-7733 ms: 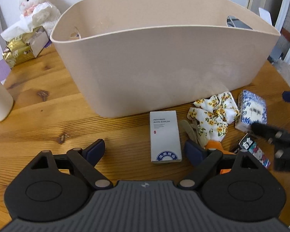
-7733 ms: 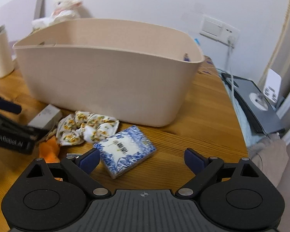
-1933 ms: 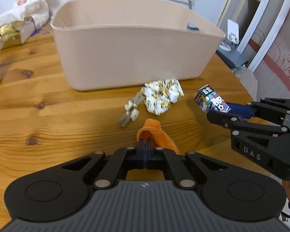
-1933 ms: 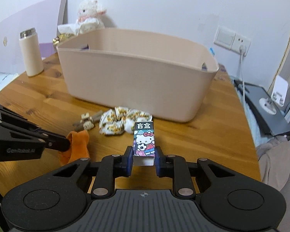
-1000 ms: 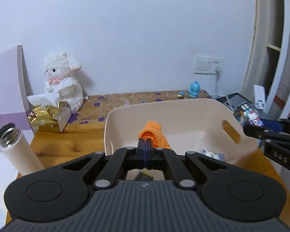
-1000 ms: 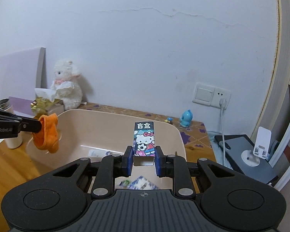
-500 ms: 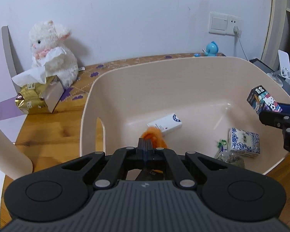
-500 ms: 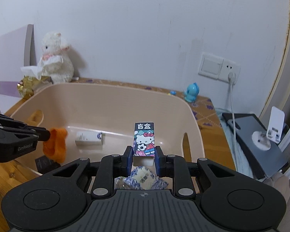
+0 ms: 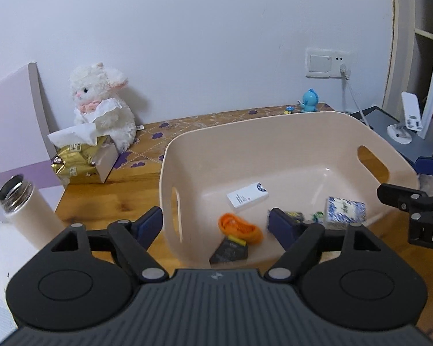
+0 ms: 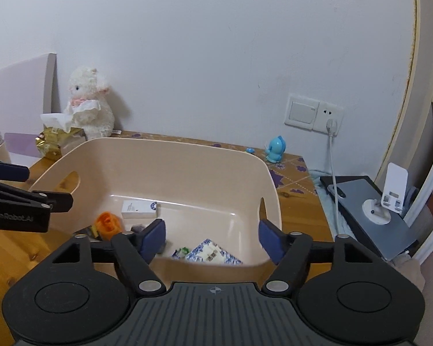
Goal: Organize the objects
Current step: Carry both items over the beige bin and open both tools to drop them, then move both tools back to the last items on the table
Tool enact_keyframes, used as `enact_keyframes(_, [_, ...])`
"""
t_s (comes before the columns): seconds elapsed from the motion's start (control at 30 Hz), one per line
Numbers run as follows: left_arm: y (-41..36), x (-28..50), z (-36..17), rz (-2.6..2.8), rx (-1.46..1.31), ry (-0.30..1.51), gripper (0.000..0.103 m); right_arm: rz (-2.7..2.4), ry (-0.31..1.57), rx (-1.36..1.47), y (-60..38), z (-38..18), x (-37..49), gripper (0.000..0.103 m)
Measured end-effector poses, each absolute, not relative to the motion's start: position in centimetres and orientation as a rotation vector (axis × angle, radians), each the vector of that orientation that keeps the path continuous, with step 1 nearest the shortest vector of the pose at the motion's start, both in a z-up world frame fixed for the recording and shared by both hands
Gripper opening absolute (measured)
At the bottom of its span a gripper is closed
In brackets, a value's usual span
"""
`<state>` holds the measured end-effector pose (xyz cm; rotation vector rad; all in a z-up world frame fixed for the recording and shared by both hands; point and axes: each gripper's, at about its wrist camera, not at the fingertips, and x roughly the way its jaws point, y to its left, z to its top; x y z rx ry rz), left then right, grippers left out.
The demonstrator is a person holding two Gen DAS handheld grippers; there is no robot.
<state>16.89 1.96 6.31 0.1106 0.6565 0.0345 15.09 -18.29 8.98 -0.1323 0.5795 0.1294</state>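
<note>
Your left gripper [image 9: 215,222] fills the bottom of its frame with its jaws spread wide and nothing between them, one pad outside the near wall of the beige basket [image 9: 277,124], the other over its inside. Your right gripper [image 10: 212,238] is likewise released and empty, low in its own frame, both pads straddling the basket's near rim.

Just past the left pads, at lower centre of the left view, the orange cloth [image 9: 239,228] lies crumpled on the basket floor, touching a dark packet [image 9: 229,252] (its print is too small to read). A little further in sits the white box [image 9: 247,197], lying flat. To the right of centre is the blue-and-white patterned pack [image 9: 345,209], with a small green-and-white item [image 9: 317,215] just beside it.

Beyond the basket, at the left edge, a white flask [image 9: 23,204] stands open on the wooden table [image 9: 101,196]. Further back, a gold tissue box [image 9: 78,160] sits against a white plush lamb [image 9: 101,103], and a blue figurine [image 9: 309,101] stands by the wall at upper right.
</note>
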Motion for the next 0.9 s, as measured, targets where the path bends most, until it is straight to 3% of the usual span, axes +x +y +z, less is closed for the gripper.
enact_keyframes(0.1, [2.3, 15.2, 6.4, 0.032, 0.103, 0.658, 0.090, 0.140, 0.584, -0.148, -18.4, 8.9, 13.6, 0.078])
enact_keyframes(0.37, [2.8, 11.6, 5.4, 0.026, 0.104, 0.696, 0.091, 0.164, 0.631, -0.181, -17.8, 7.2, 10.9, 0.086])
enact_keyframes(0.9, [2.2, 12.3, -1.2, -0.008, 0.117, 0.868, 0.091, 0.191, 0.774, -0.164, -16.6, 2.1, 12.7, 0.087])
